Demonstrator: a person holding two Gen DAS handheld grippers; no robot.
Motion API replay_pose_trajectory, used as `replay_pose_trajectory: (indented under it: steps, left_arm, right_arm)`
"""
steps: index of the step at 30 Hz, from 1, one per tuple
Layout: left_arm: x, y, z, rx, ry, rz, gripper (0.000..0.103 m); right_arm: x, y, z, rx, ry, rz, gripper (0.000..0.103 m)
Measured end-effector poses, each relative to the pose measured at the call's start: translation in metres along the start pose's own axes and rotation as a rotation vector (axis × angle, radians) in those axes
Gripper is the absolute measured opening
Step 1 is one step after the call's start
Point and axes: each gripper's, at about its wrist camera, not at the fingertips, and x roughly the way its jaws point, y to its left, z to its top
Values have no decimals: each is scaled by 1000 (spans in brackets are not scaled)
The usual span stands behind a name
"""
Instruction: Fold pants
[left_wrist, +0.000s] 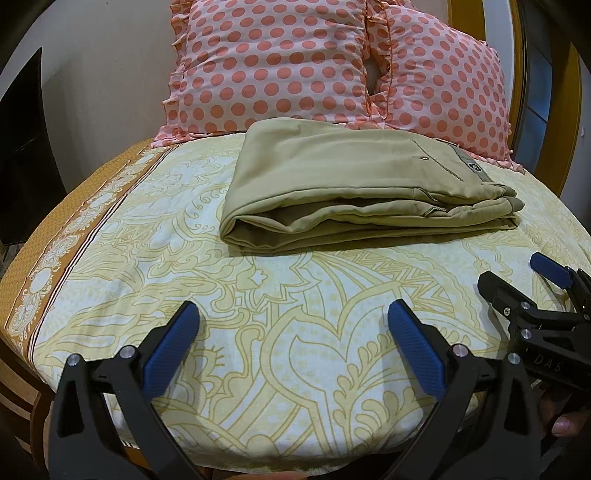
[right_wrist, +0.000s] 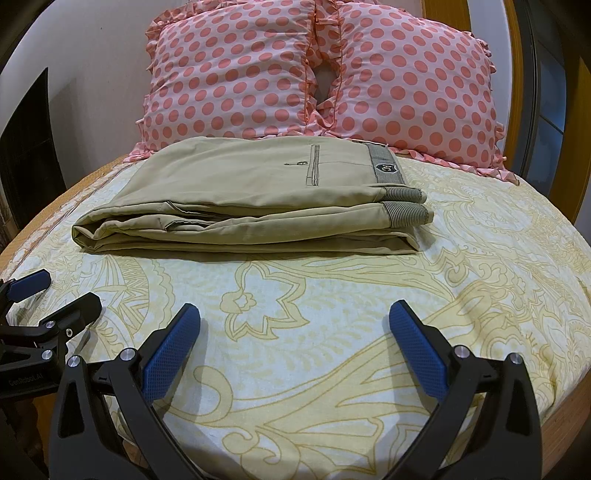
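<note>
The khaki pants (left_wrist: 347, 184) lie folded in a flat rectangular stack on the bed, waistband and back pocket on top at the right; they show in the right wrist view (right_wrist: 251, 199) too. My left gripper (left_wrist: 293, 314) is open and empty, hovering over the sheet in front of the pants. My right gripper (right_wrist: 295, 314) is open and empty, also well short of the pants. The right gripper shows at the right edge of the left wrist view (left_wrist: 517, 277), and the left gripper at the left edge of the right wrist view (right_wrist: 59, 291).
The bed has a yellow-and-white patterned sheet (left_wrist: 258, 332) with an orange border at the left (left_wrist: 55, 236). Two pink polka-dot pillows (left_wrist: 273, 66) (right_wrist: 410, 85) lean behind the pants. A wooden headboard (right_wrist: 443, 14) stands beyond; a dark object (left_wrist: 26, 147) stands at the left.
</note>
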Motion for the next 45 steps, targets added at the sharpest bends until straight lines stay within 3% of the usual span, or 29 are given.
replay_pose_trajectory:
  steps: [45]
  left_arm:
    - [0, 0, 1, 0, -7, 1, 101]
  right_arm:
    - [0, 1, 1, -2, -9, 0, 102]
